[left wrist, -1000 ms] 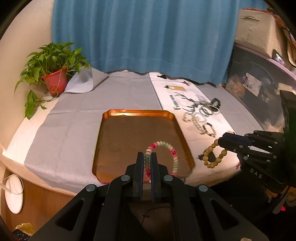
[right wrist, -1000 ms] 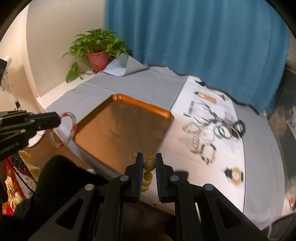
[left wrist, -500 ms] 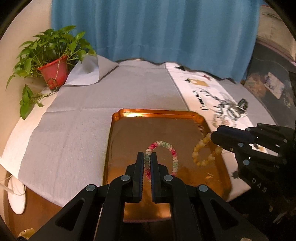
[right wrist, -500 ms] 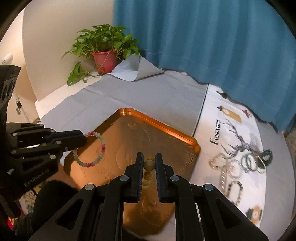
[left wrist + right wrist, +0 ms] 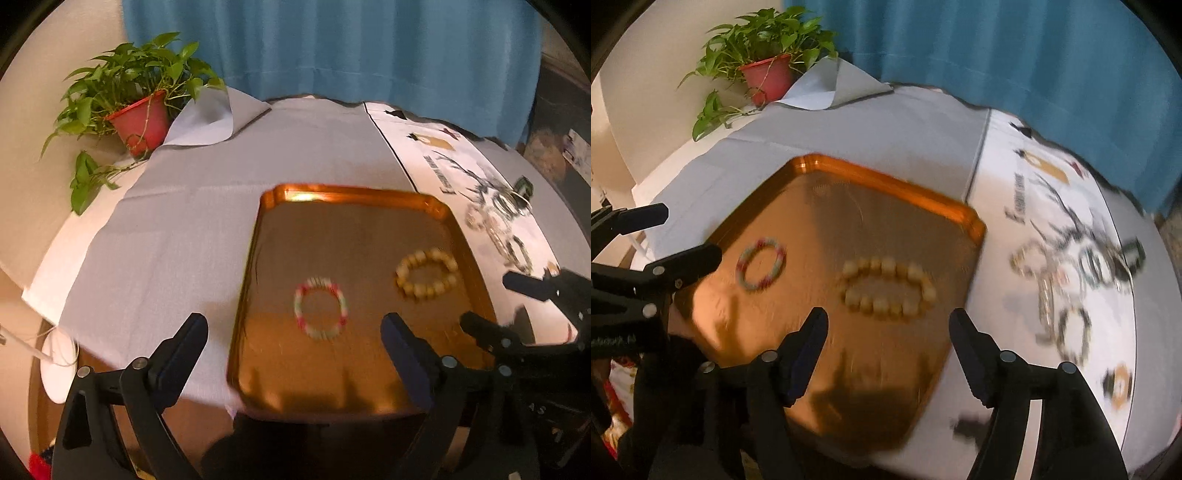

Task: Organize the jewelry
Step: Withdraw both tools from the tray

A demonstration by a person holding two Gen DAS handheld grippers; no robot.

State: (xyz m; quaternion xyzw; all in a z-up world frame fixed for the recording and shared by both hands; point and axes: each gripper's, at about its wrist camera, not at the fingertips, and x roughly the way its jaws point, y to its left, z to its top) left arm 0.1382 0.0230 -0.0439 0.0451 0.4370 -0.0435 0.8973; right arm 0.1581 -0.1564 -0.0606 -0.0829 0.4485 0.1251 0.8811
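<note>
We see both bracelets lying flat on the orange tray: the colorful bracelet and the wooden bracelet. Our left tool and right tool have just been opening and hold nothing.

A pink-green bead bracelet and a tan wooden-bead bracelet lie flat, apart, on the copper tray near its right edge.

a blue curtain hangs behind the grey-clothed table, a potted plant against the cream wall.
</note>
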